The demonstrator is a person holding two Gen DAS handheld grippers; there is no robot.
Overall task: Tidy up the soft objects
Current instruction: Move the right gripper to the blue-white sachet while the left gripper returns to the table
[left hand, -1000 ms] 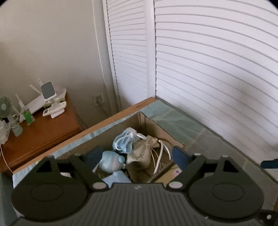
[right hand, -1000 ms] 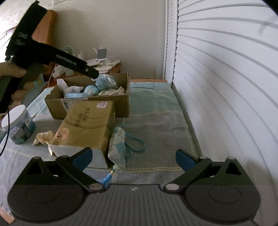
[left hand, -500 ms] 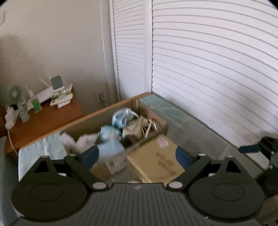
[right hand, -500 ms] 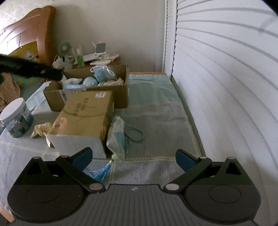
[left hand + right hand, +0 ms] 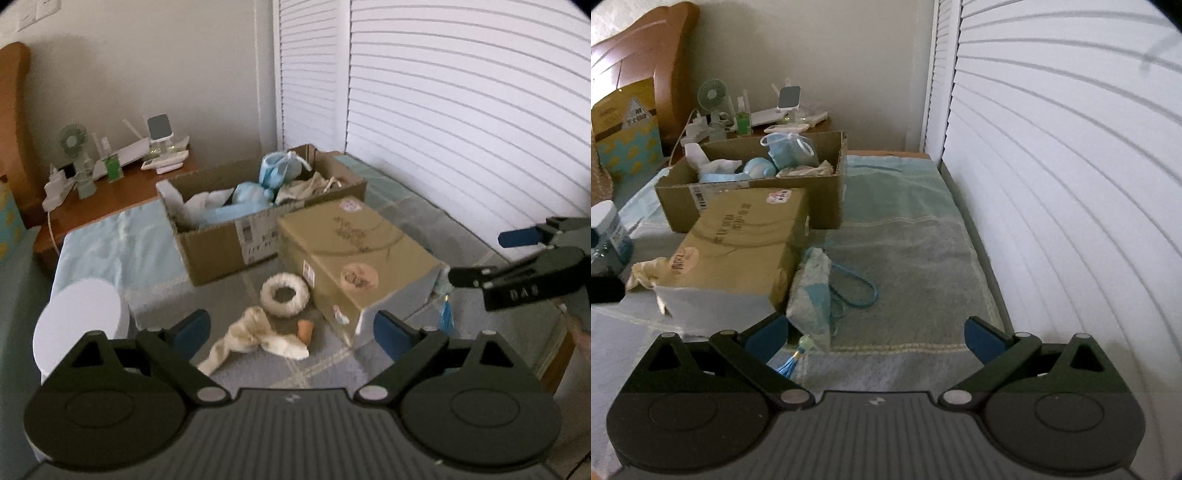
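Soft items fill the open cardboard box [image 5: 229, 243] on the towel-covered surface [image 5: 908, 236]. A cream cloth [image 5: 251, 338] and fuzzy ring [image 5: 284, 294] lie before it, beside a tan carton [image 5: 354, 254]. Both the left gripper [image 5: 291, 330] and right gripper [image 5: 875, 332] hover spread, empty.

Matt cardboard box [image 5: 229, 240], woven cloth cover [image 5: 916, 236]

Left gripper [image 5: 291, 330] pulls way back and up from over the cardboard box [image 5: 221, 240]. It's now hovering over the cream cloth [image 5: 255, 338] and white ring [image 5: 284, 294], fingers spread wide with nothing in them. From the right wrist view, it's gone from over the box, and the right gripper [image 5: 875, 338] sits a bit closer to the patterned pouch [image 5: 812, 291].
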